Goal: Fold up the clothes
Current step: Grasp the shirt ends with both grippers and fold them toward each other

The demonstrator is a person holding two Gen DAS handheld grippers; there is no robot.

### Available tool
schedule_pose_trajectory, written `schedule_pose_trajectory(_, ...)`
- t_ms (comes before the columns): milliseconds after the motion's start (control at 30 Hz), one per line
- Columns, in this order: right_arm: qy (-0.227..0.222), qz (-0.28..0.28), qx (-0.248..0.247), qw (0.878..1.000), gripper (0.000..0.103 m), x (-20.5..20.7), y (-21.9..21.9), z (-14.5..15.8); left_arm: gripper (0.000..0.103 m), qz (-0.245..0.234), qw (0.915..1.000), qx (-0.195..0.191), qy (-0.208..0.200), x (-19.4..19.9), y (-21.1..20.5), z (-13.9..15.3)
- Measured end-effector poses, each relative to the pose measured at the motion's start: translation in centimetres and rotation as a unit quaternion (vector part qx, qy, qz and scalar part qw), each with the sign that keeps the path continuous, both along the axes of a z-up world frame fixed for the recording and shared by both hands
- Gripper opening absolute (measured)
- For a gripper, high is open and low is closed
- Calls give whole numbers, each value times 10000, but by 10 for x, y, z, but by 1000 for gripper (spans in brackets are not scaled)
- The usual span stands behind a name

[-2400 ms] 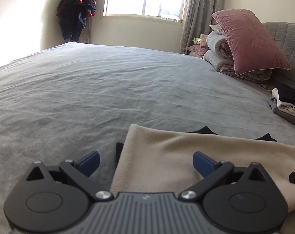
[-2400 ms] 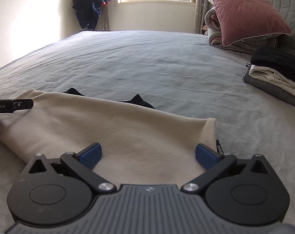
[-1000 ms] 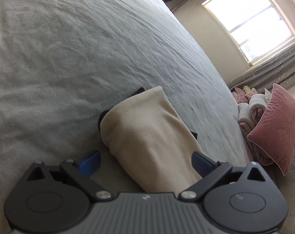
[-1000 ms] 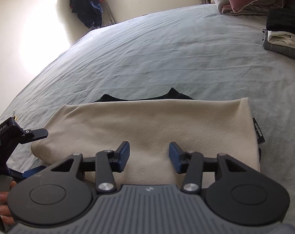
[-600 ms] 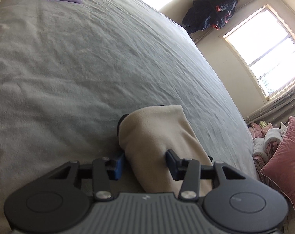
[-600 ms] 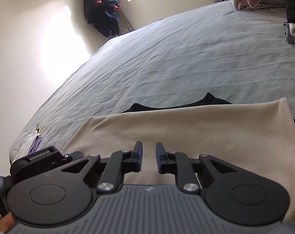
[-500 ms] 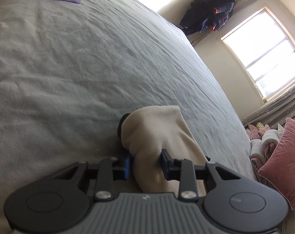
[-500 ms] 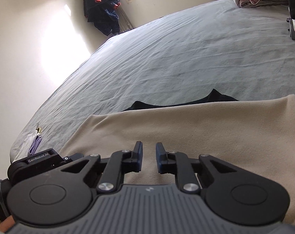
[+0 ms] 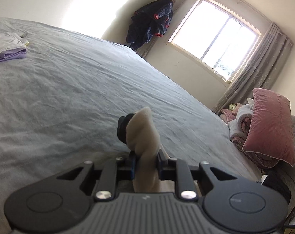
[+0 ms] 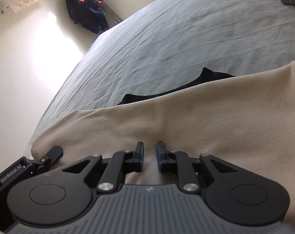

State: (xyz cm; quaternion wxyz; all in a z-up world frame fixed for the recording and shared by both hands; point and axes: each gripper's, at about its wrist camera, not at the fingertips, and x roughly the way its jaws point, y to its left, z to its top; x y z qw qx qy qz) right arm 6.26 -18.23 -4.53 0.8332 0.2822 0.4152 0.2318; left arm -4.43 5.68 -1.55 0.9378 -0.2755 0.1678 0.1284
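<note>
Lying on the grey bed (image 10: 186, 39), the beige garment (image 10: 205, 120) spreads wide across the right wrist view, with black cloth (image 10: 211, 76) peeking out along its far edge. The right gripper (image 10: 149, 156) sits on the garment with a raised pleat between its jaws; these have just been opening, and whether the pads press the cloth I cannot tell. At the lower left of that view the left gripper reaches the garment's end. Only the left wrist view shows that end properly: the left gripper (image 9: 146, 164) has just been closing and now pinches the bunched beige end (image 9: 142, 134), raised off the bed. That view alone also shows the window (image 9: 215, 41), a pink pillow (image 9: 270, 128) and folded lilac clothes (image 9: 7, 47). Both views show a dark jacket (image 10: 85, 5) hanging in the corner.
</note>
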Motion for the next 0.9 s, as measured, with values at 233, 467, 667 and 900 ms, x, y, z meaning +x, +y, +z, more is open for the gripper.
schedule_pose_trajectory(233,301,-492,843,9948,75,-9,-51,13,20,-693,9927,954,-249,-7,-47,19)
schedule_pose_trajectory(467,637,-1041,2055,9710,80,-20,-109,9,20,-1436,9801,1352,-219,-12,-88,11)
schedule_pose_trajectory(667,779,-1259,2865,9466,88,-35,-141,3,20,-1904,9675,1666,20,-15,-116,-9)
schedule_pose_trajectory(900,883,-1319,3005,9405,99,-45,-152,-2,35,-2570,9317,2567,63,-25,-141,-29)
